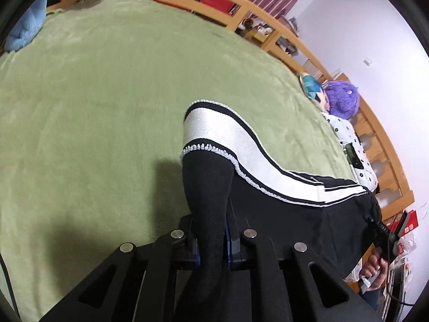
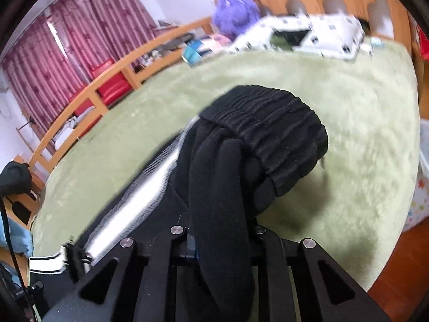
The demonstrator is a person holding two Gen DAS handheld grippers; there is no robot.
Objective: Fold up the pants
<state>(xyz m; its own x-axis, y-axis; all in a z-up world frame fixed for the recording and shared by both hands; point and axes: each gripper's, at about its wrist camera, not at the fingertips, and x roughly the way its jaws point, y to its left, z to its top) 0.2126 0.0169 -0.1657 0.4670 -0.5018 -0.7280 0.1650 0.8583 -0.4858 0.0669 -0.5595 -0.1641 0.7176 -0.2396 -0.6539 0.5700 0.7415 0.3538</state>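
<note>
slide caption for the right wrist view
Right gripper clamps the black pants by the waistband above a green blanket.

The black pants (image 1: 268, 209) with a wide white side stripe are hanging stretched across the lower right of the left view, hem end bunching at lower centre. In the right view, their gathered elastic waistband (image 2: 270, 134) is bulging at centre.

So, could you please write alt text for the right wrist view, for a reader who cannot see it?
The right tongs are shut on a bunched fold of black knit pants with a white side stripe, their ribbed elastic waistband curling over above a green fleece blanket. A wooden bed rail and red curtains lie behind, blurred.
</note>
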